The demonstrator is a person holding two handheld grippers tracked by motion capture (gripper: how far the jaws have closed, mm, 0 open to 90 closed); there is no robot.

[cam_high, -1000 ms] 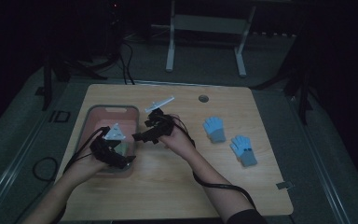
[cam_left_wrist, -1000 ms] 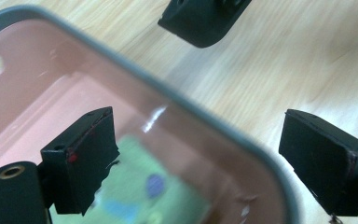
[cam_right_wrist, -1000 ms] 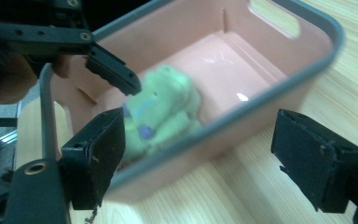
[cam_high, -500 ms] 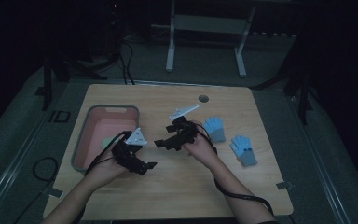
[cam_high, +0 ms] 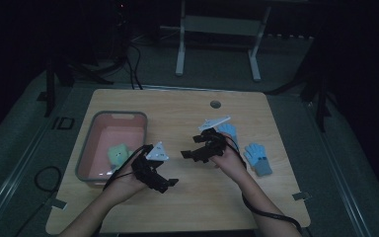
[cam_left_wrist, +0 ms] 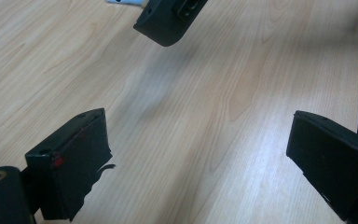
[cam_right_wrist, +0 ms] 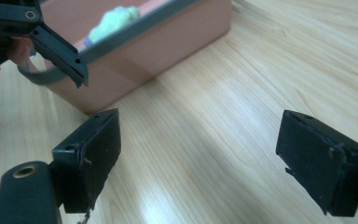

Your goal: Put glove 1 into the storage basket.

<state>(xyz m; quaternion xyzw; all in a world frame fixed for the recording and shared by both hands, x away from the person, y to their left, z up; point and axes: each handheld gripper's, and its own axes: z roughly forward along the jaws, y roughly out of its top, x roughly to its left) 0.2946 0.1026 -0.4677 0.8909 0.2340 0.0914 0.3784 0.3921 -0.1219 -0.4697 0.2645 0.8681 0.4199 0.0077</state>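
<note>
A pink bin (cam_high: 94,129) stands on the left of the wooden table with a green glove (cam_high: 118,153) lying in it; the right gripper view shows the same bin (cam_right_wrist: 168,44) and green glove (cam_right_wrist: 114,21). Two blue gloves (cam_high: 228,131) (cam_high: 257,158) lie on the right. My left gripper (cam_high: 170,183) hovers just right of the bin. Its jaws have just been opening and stand wide over bare wood (cam_left_wrist: 198,135) with nothing between them. My right gripper (cam_high: 187,154) is over the table's middle, pointing at the bin, open and empty (cam_right_wrist: 200,130).
A round cable hole (cam_high: 215,104) sits near the table's far edge. The right gripper's jaw (cam_left_wrist: 168,18) hangs at the top of the left gripper view, close ahead. The left gripper (cam_right_wrist: 51,39) shows before the bin in the right gripper view. Black cables trail from both grippers.
Both hands have moved right, away from the bin. The left gripper has come out from over the bin onto open table, and the green glove now lies uncovered inside.
</note>
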